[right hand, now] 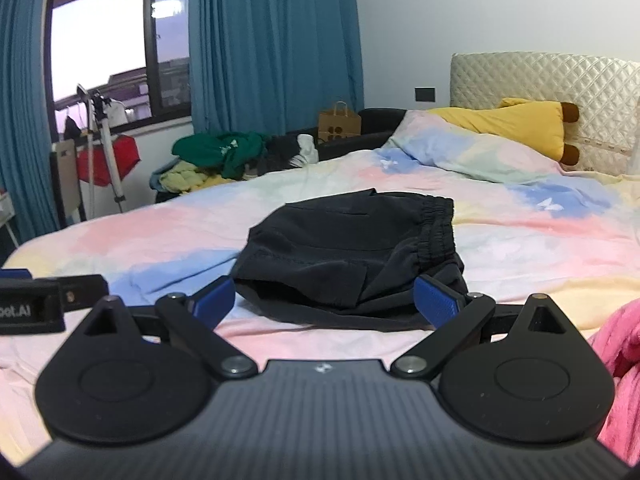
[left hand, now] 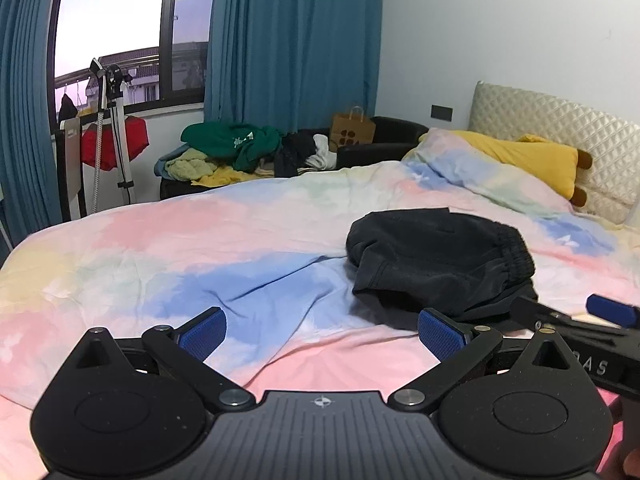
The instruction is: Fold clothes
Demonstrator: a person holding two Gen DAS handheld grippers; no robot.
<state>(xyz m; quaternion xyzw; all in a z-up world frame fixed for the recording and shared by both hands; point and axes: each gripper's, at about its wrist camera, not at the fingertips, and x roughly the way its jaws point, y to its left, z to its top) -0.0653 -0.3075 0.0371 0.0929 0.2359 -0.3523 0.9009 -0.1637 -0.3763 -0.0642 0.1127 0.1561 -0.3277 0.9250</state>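
Black shorts folded on bedspread, elastic waistband toward headboard

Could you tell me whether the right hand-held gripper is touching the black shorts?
Cannot tell: in the right wrist view the open hand-held gripper frames the black shorts, no clear contact.

Bare quilt open left of the black shorts, pink cloth crowding the right, pillow and clothes pile far beyond

Left claw: matte black body, ribbed grey centre plate, blue textured fingertips, silver pivot screws. Right claw: identical build.
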